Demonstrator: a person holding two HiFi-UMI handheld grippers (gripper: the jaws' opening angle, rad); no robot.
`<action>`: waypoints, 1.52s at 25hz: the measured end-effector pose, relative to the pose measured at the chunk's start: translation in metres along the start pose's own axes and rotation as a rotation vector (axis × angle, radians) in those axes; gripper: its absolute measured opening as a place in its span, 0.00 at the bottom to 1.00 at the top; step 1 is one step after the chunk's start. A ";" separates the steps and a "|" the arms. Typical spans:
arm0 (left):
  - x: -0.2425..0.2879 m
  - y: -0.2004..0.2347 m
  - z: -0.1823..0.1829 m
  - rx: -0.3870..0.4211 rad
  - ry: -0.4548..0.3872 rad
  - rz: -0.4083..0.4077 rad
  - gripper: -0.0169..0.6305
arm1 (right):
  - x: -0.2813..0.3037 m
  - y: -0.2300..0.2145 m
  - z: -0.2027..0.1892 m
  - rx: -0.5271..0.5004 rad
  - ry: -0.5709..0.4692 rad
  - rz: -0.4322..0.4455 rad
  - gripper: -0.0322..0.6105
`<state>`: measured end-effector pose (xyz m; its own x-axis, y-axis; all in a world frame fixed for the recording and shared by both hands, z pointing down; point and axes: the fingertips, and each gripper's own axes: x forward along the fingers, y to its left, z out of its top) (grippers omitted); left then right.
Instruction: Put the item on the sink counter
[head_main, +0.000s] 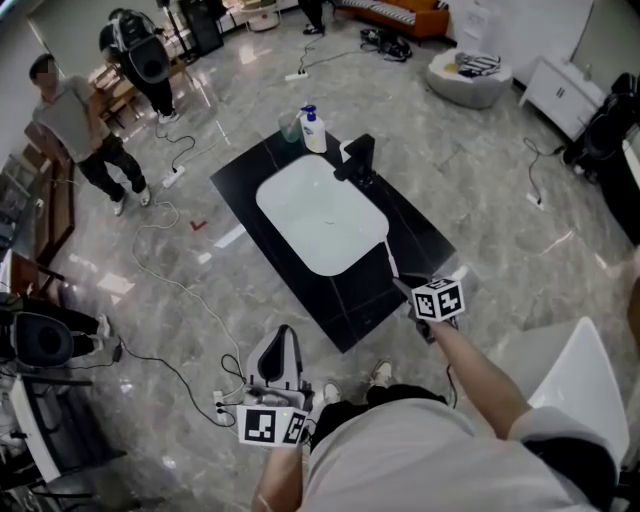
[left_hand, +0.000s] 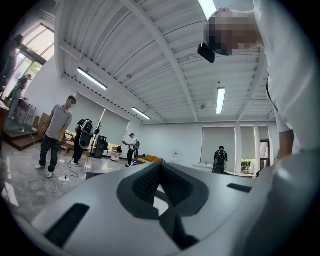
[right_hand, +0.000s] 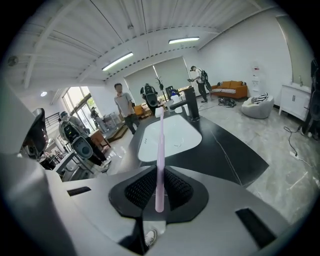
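From the head view, your right gripper (head_main: 405, 288) hangs at the near right edge of the black stone sink counter (head_main: 420, 240). The white oval basin (head_main: 320, 215) is just beyond it, the black faucet (head_main: 358, 160) is on the far side, and a white pump bottle with a blue top (head_main: 313, 130) sits at the far corner. Your left gripper (head_main: 281, 345) is low by your waist, well apart from the counter. Whatever the right one carries is too thin to pick out from up there. In the left gripper view it's aimed up at the ceiling with its jaws pressed together and nothing in them, so it's out of this one. The right gripper view is the useful one: the jaws are clenched on a thin pale pink plastic stick (right_hand: 160, 160), maybe a toothbrush handle, gripped near its bottom end and pointing out toward the basin. So it's in the air, not on the counter yet. I'd aim for the bare black strip right of the basin and tip it flat and low before letting go. A stick that thin will probably roll or skid into the basin otherwise.
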<state>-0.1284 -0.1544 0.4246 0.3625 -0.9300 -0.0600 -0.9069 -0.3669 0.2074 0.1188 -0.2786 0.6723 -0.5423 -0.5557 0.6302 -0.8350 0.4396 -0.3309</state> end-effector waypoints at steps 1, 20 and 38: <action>0.000 0.000 0.001 0.002 -0.002 0.002 0.03 | 0.003 -0.003 -0.004 0.001 0.012 -0.006 0.16; -0.005 0.000 0.004 0.012 -0.001 0.044 0.03 | 0.032 -0.043 -0.054 0.018 0.171 -0.082 0.16; -0.008 0.004 0.000 -0.001 -0.014 0.078 0.03 | 0.054 -0.053 -0.061 0.012 0.281 -0.120 0.16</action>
<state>-0.1350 -0.1482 0.4255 0.2876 -0.9560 -0.0570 -0.9321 -0.2931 0.2127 0.1393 -0.2888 0.7661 -0.3942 -0.3858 0.8341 -0.8935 0.3733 -0.2497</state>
